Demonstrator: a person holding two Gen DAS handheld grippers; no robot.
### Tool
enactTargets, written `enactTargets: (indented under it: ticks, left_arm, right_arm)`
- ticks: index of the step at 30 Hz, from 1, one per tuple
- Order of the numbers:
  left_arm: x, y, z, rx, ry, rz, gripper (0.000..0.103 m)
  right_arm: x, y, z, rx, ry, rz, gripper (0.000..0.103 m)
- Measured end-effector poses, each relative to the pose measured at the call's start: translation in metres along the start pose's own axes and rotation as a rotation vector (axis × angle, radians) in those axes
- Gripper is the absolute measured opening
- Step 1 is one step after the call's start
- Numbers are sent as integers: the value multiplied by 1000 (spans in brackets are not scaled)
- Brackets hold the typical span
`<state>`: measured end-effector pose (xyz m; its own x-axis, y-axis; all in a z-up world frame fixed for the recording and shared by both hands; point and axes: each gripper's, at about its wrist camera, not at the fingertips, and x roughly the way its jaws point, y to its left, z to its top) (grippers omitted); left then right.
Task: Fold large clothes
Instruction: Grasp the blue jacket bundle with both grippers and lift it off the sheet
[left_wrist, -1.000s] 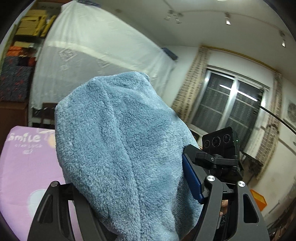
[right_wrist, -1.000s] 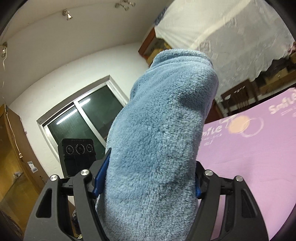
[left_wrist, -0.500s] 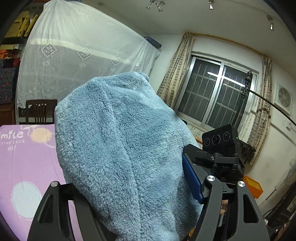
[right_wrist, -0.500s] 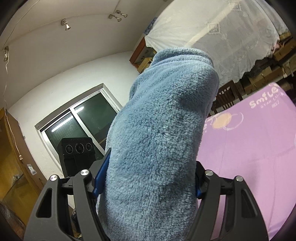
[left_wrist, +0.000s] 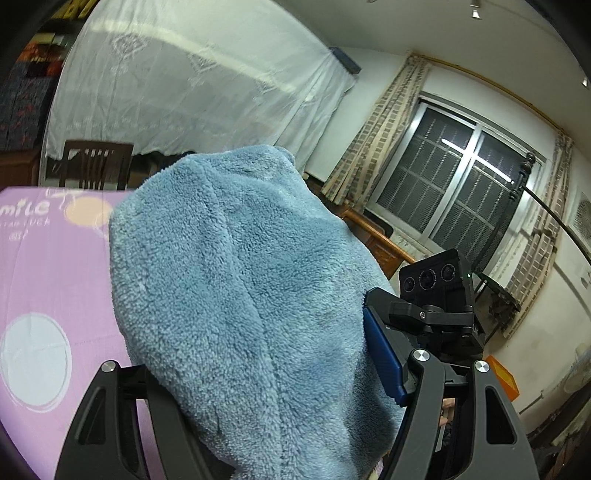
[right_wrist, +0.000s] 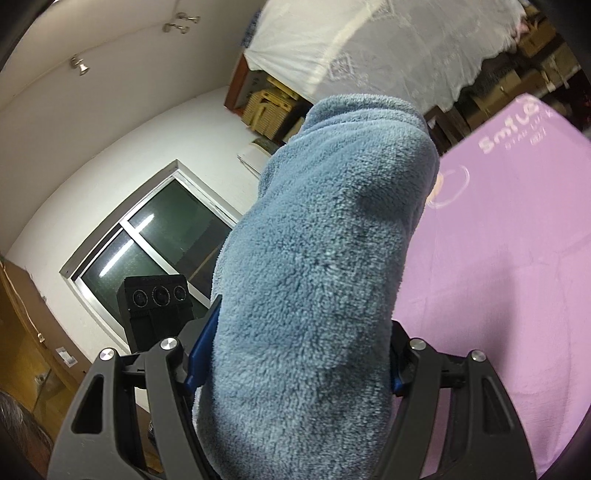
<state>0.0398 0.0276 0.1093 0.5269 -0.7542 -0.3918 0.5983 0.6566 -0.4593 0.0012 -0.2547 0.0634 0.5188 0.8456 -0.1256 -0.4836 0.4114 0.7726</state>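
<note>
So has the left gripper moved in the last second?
Yes. The left gripper, shut on the blue fleece garment, has tipped downward: the window and white net sit higher in its view, and more purple sheet shows.

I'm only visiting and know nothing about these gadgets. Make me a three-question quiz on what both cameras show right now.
1. True or false: the left gripper is shut on the blue fleece garment.
2. What does the right gripper hold? A) the blue fleece garment B) a cardboard box C) nothing
3. Fill in: the surface beside the garment is a ____ sheet printed with the word "Smile".

Key: 1 true; 2 A; 3 purple
</note>
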Motion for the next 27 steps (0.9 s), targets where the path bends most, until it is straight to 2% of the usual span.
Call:
enactTargets:
  ticks: [9,18,27]
  left_arm:
    - [40,53,-9,-103,70,-2,73]
    - [78,91,-11,-163,123,-8,73]
    - [116,132,-28,-237,199,6,73]
  right_arm:
    - [31,-57,-6,91,49,-27,69]
    - [55,-114,-4,167,82,-62,69]
    - [77,-168,-13,258,133,-98,69]
